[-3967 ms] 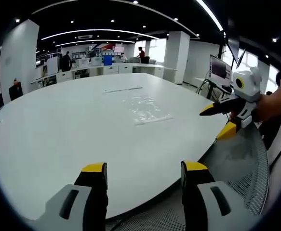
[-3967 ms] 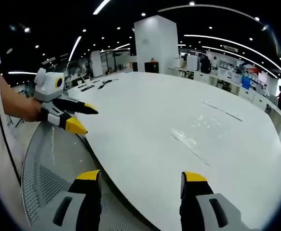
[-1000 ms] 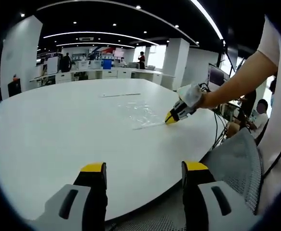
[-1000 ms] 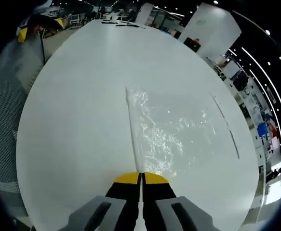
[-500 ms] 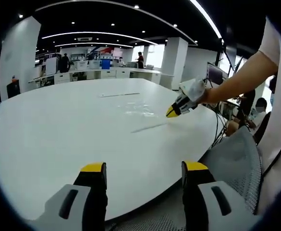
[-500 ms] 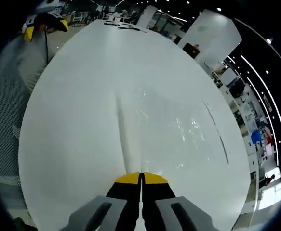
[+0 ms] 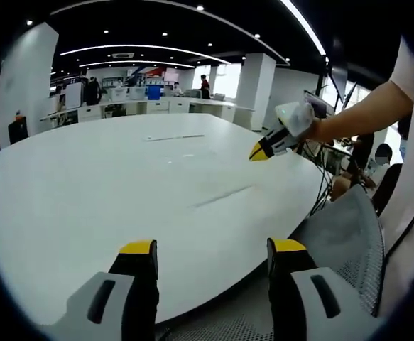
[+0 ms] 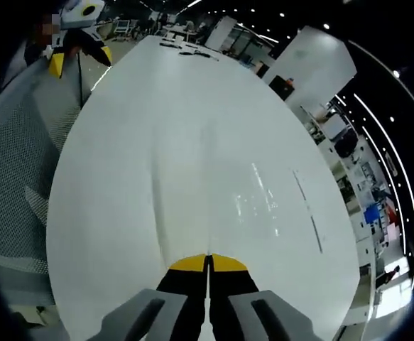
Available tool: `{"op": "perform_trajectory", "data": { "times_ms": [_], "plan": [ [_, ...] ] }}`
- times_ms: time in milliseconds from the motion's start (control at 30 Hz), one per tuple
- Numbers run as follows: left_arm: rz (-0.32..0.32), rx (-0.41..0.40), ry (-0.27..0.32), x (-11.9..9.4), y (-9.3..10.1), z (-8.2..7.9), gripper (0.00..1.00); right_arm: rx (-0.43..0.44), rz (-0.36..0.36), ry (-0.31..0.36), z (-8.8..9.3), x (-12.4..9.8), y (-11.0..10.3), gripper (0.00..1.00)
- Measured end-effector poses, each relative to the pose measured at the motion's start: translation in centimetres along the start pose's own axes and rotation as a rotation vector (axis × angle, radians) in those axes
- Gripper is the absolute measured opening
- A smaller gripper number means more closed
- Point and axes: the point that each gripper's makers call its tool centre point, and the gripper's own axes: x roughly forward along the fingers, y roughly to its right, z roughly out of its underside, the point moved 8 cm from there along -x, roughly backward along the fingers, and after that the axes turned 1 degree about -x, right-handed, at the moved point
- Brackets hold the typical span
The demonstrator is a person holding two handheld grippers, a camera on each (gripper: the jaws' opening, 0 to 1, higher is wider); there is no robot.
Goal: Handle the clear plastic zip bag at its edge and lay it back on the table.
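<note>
Right gripper view: the right claw [image 8: 208, 259] is pinching the zip bag [image 8: 253, 202] by its near edge, above the worktop [image 8: 121, 142]. The bag is stretching straight ahead from the tips. The left claw [image 7: 210, 249] is waiting open, well behind.

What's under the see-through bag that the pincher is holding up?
Under the lifted clear zip bag, pinched at its edge by the right gripper, there is just the white table. The bag is transparent, so it hides nothing.

Both grippers have grey bodies and black jaws with yellow tips; the right gripper [image 7: 262, 150] carries a white housing.
</note>
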Motion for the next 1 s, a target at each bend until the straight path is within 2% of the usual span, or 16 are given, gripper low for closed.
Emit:
{"op": "perform_trajectory", "data": {
  "times_ms": [567,767,1000],
  "plan": [
    [-0.002,0.032,-0.007,-0.4,0.0,-0.6,0.59,-0.035,-0.029,0.005,-2.7,-2.9,-0.7,0.0],
    [0.013,0.049,-0.006,-0.5,0.0,-1.4,0.58,-0.046,-0.039,-0.002,-4.0,-3.9,-0.6,0.0],
    [0.048,0.13,-0.003,-0.4,0.3,-3.4,0.55,-0.04,-0.039,-0.005,-5.5,-5.4,0.0,0.0]
  ]
}}
